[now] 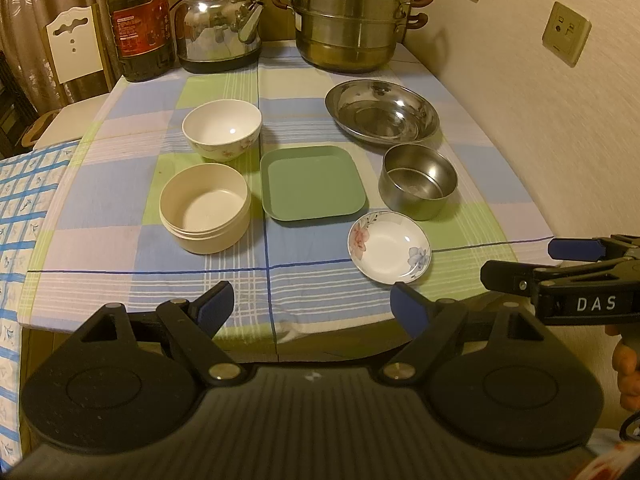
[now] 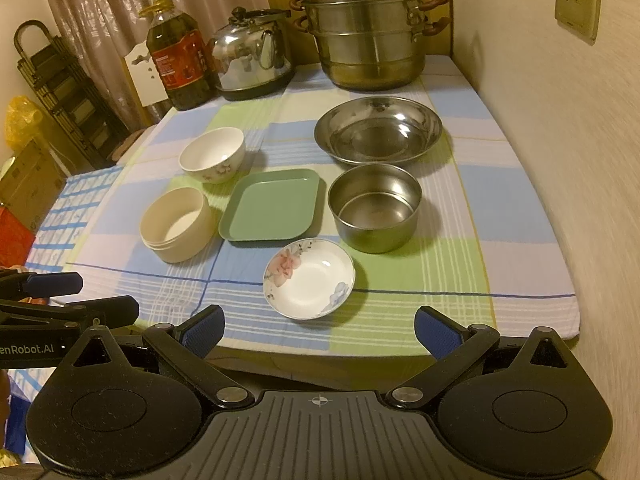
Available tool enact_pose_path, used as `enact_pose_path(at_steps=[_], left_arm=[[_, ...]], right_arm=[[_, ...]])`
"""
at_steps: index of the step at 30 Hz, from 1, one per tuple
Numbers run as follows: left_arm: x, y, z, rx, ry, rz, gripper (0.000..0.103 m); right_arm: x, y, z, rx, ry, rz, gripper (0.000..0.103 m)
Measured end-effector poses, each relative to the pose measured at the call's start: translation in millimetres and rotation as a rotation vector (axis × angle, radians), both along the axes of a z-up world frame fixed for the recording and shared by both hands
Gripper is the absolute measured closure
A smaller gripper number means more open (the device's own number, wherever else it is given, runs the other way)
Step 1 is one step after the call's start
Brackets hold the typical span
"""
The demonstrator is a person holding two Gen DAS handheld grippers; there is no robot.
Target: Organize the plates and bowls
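Six dishes lie on a checked tablecloth: a white flowered bowl (image 1: 222, 128) (image 2: 212, 154), a cream round container (image 1: 205, 207) (image 2: 176, 224), a green square plate (image 1: 312, 183) (image 2: 270, 205), a wide steel dish (image 1: 382, 114) (image 2: 378, 130), a deep steel bowl (image 1: 418, 180) (image 2: 375, 206) and a small flowered saucer (image 1: 389, 247) (image 2: 309, 278). My left gripper (image 1: 312, 304) (image 2: 68, 296) hangs open at the near edge, holding nothing. My right gripper (image 2: 318, 330) (image 1: 524, 264) is open just short of the saucer.
Along the far edge stand an oil bottle (image 1: 140, 28), a steel kettle (image 1: 220, 32) and a stacked steamer pot (image 1: 352, 16). A wall (image 1: 560, 140) runs close along the right side. A chair (image 1: 74, 44) and a metal rack (image 2: 60, 84) are on the left.
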State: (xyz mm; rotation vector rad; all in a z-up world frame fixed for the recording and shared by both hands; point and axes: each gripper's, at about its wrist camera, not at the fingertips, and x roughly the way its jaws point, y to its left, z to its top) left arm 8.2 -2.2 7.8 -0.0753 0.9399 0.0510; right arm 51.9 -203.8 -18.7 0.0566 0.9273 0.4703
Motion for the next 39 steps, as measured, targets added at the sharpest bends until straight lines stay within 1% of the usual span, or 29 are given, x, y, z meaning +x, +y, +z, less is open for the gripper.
enact_pose_path(at_steps=[8,15,20,23,27,28,32,35,36,37,38,39], left_arm=[[-0.5,-1.8,0.2,-0.002,0.000,0.001,0.019],[9.1,-10.3,-0.4,-0.010,0.007,0.021,0.019],[14.5,-15.1,-3.7,-0.014,-0.001,0.044,0.019],[17.1,-16.8,-6.4,0.000,-0.009,0.058,0.019],[24.8,-17.0,-11.1,0.008,-0.017,0.072,0.021],[28.1,-16.6,-12.5,0.007,-0.016,0.072,0.023],[44.5,-12.2,-19.1,0.012,-0.014,0.059,0.026],[60.1,-5.4,-25.4,0.025,-0.014,0.048,0.029],[65.0,-3.1,-27.6,0.025,-0.015,0.043,0.032],[71.0,0.3,-29.9,0.024,-0.018,0.037,0.032],[76.2,3.3,-32.6,0.024,-0.017,0.033,0.032],[82.3,7.1,-35.5,0.023,-0.014,0.026,0.034]], right_arm=[[4.6,-4.0,-0.4,0.009,-0.003,0.004,0.002],[14.2,-11.8,-2.7,0.023,-0.014,-0.002,0.002],[21.0,-16.1,-5.9,0.038,-0.036,0.008,0.002],[22.9,-17.5,-7.3,0.040,-0.064,0.021,0.002],[28.7,-17.3,-12.5,0.040,-0.091,0.044,0.002],[31.0,-17.4,-14.3,0.048,-0.091,0.043,0.002],[41.5,-14.5,-20.7,0.091,-0.082,0.046,0.002],[51.0,-8.2,-23.4,0.096,-0.083,0.047,0.002],[55.3,-5.6,-25.1,0.101,-0.080,0.046,0.002],[58.6,-3.0,-26.0,0.107,-0.077,0.044,0.005],[63.0,0.4,-27.3,0.114,-0.073,0.046,0.014],[67.8,4.2,-29.0,0.119,-0.064,0.050,0.019]])
